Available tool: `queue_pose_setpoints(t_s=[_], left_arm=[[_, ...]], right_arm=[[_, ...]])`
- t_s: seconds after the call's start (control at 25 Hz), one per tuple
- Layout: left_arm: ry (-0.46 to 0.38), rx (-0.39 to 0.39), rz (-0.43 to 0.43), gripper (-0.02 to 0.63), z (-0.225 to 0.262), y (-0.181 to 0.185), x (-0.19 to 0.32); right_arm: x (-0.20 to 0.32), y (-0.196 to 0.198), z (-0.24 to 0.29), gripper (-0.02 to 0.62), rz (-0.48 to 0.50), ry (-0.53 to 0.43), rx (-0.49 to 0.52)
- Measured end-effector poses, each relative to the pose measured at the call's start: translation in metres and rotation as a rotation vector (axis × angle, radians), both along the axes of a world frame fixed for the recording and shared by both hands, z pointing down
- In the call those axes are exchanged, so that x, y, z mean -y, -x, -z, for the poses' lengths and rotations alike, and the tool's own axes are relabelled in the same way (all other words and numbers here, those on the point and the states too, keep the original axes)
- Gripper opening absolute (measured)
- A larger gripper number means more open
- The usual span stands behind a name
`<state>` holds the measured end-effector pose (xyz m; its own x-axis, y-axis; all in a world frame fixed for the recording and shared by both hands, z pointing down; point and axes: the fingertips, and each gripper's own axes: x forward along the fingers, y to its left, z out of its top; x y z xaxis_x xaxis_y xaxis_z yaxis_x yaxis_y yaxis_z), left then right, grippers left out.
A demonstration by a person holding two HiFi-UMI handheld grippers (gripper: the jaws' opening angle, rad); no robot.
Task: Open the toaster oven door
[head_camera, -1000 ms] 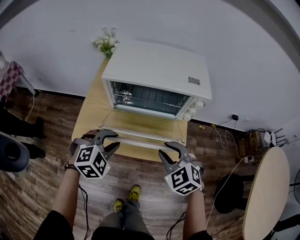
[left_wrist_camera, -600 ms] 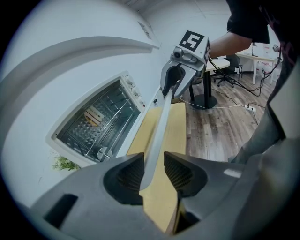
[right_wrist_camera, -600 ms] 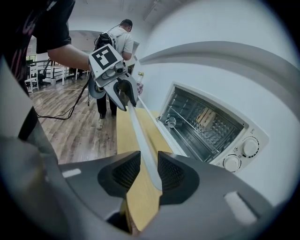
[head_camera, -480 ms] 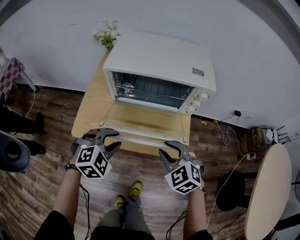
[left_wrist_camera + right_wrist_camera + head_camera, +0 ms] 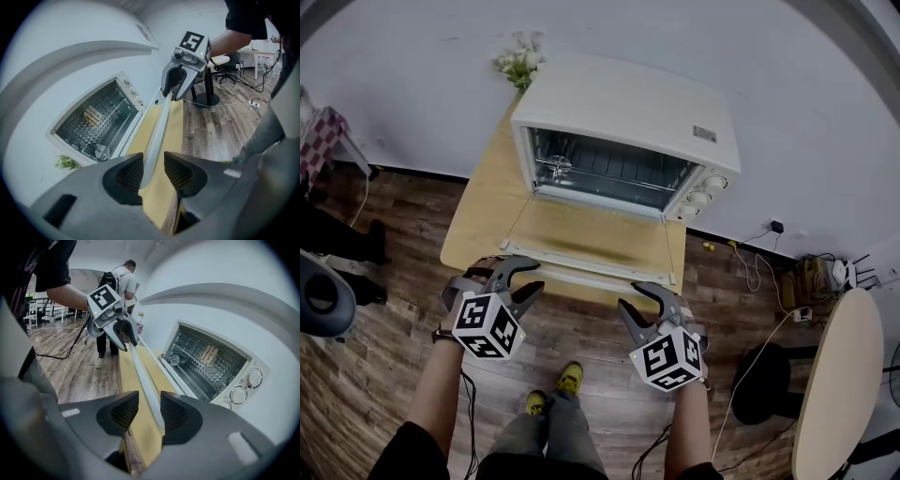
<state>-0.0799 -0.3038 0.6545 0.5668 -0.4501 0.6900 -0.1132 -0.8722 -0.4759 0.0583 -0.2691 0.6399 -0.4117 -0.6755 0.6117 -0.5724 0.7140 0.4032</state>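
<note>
The white toaster oven (image 5: 628, 131) stands on a wooden table (image 5: 483, 216) with its glass door (image 5: 595, 239) folded down flat toward me. The door's long white handle (image 5: 581, 274) runs along its near edge. My left gripper (image 5: 532, 277) sits at the handle's left end. In the left gripper view the handle (image 5: 159, 126) runs between the left gripper's (image 5: 153, 171) spread pads, with a gap beside it. My right gripper (image 5: 630, 298) is at the right end, its jaws opening. The bar (image 5: 143, 376) lies loosely between the right gripper's (image 5: 149, 411) pads.
A bunch of flowers (image 5: 517, 64) stands behind the oven at the wall. The control knobs (image 5: 255, 377) are on the oven's right side. A round table (image 5: 830, 394) and cables (image 5: 750, 272) are on the floor at the right. A person (image 5: 119, 277) stands far back.
The oven has drifted slightly up and right in the head view as the camera moved. Both grippers remain at the ends of the lowered door's handle.
</note>
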Motion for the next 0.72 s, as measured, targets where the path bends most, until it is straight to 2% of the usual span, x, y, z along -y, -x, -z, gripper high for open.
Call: queue_pose_setpoints(t_s=[0.28,0.72], left_arm=[[-0.022,-0.018,0.002,0.144,-0.015,0.001,-0.006],[-0.036,-0.002,-0.01,0.146,-0.041,0.005,-0.016]], right_arm=[[-0.006,0.002,-0.015,0.159,-0.012,-0.027,-0.002],[-0.016,0.005,-0.042,0.17,-0.031,-0.012,-0.014]])
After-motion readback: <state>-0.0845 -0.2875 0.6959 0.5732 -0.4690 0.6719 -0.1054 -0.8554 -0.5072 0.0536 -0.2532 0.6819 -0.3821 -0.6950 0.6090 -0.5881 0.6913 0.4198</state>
